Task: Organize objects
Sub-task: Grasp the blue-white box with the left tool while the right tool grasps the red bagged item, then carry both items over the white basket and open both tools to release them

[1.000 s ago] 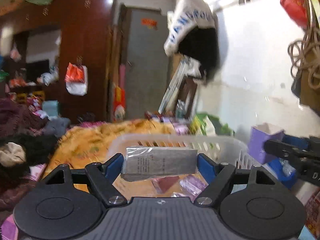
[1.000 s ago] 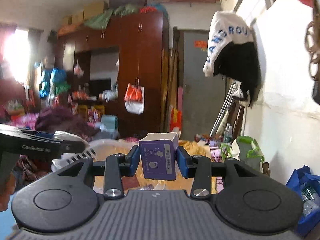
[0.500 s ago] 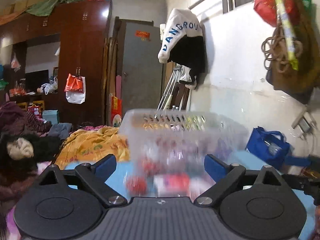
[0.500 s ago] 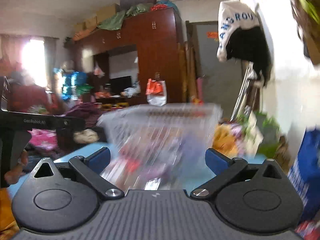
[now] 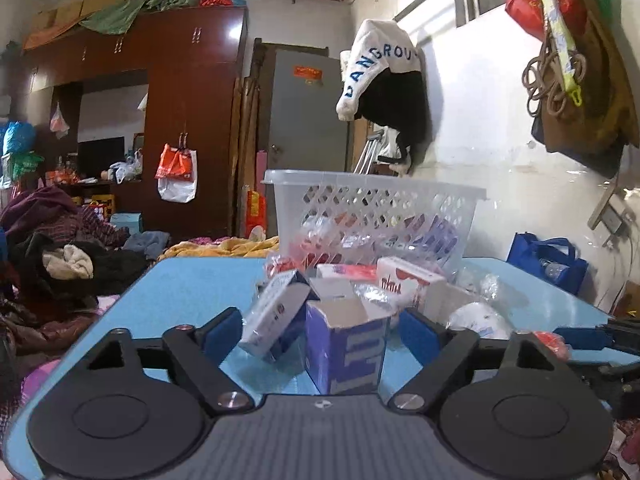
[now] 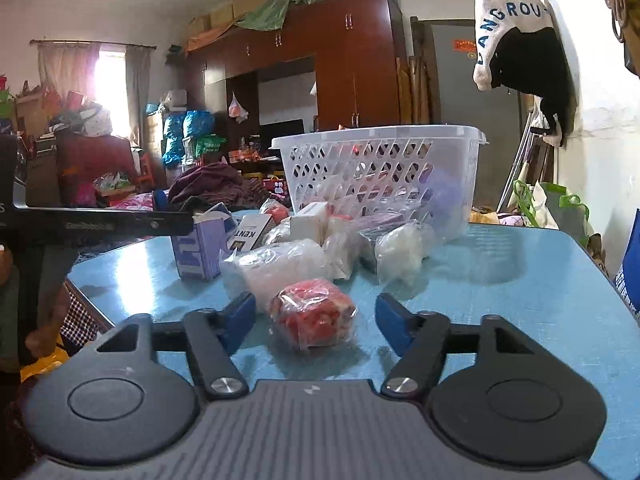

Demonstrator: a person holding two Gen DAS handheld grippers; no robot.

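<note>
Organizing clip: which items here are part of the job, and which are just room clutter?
Job:
- white basket
- purple carton, between the closing left gripper jaws
- red wrapped packet, between the closing right gripper jaws
- KENT box
- clear bagged items

Lying about:
- wardrobe
- hanging jacket
- clothes pile
- blue bag

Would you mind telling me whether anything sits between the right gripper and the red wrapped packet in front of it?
Nothing visible does. The red wrapped packet lies on the blue table right between the right gripper's blue pads, which are closing and do not touch it yet. The other bagged items lie behind it, toward the white basket.
</note>
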